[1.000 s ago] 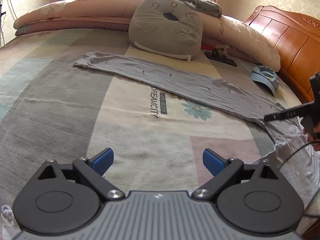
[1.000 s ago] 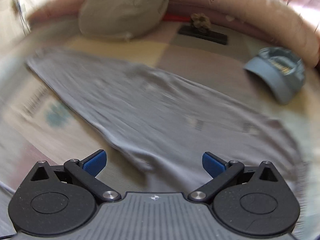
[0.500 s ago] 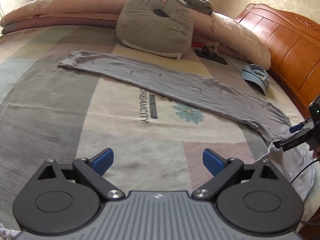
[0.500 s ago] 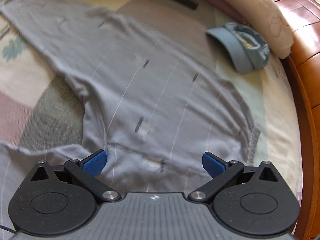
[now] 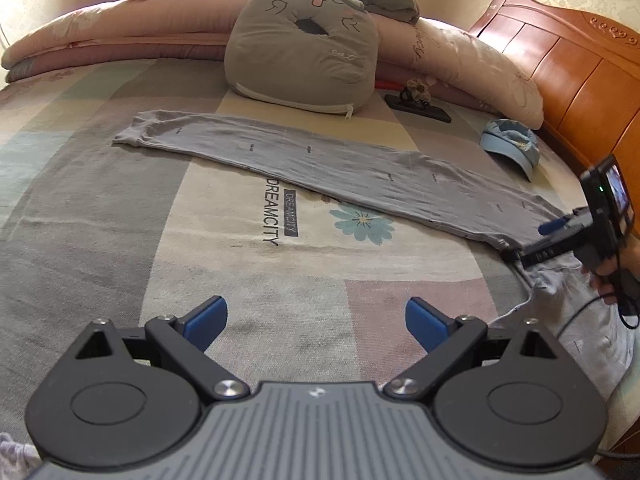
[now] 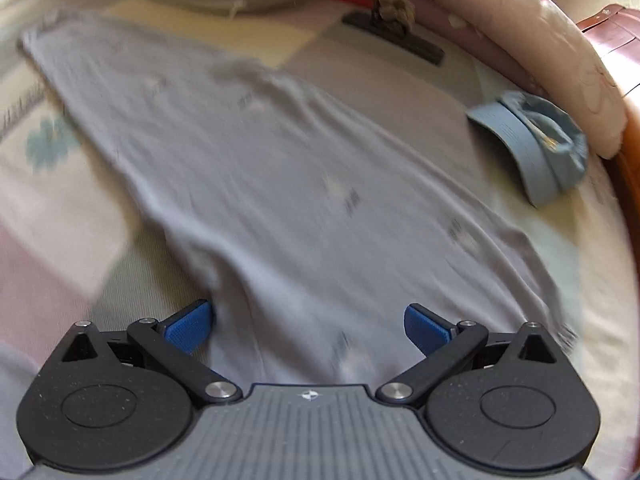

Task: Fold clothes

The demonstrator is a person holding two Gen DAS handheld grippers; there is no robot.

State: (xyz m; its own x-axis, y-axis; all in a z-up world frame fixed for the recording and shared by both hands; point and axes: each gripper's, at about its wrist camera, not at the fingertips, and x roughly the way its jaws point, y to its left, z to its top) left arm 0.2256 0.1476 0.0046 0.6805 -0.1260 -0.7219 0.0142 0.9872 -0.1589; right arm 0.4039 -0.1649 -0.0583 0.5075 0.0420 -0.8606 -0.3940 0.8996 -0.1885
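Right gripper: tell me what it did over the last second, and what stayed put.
The right gripper dipped close over the grey garment's near end, then pulled back to a shallower view along its length; seen from the left wrist, it now sits at that end's edge. Its fingers stayed open, gripping nothing. The left gripper stayed open over the bedspread. The garment, blue cap and cat cushion kept their places.

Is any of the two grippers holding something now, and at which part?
Nothing is held. The left gripper is open above the bedspread; the right gripper is open over the grey garment.
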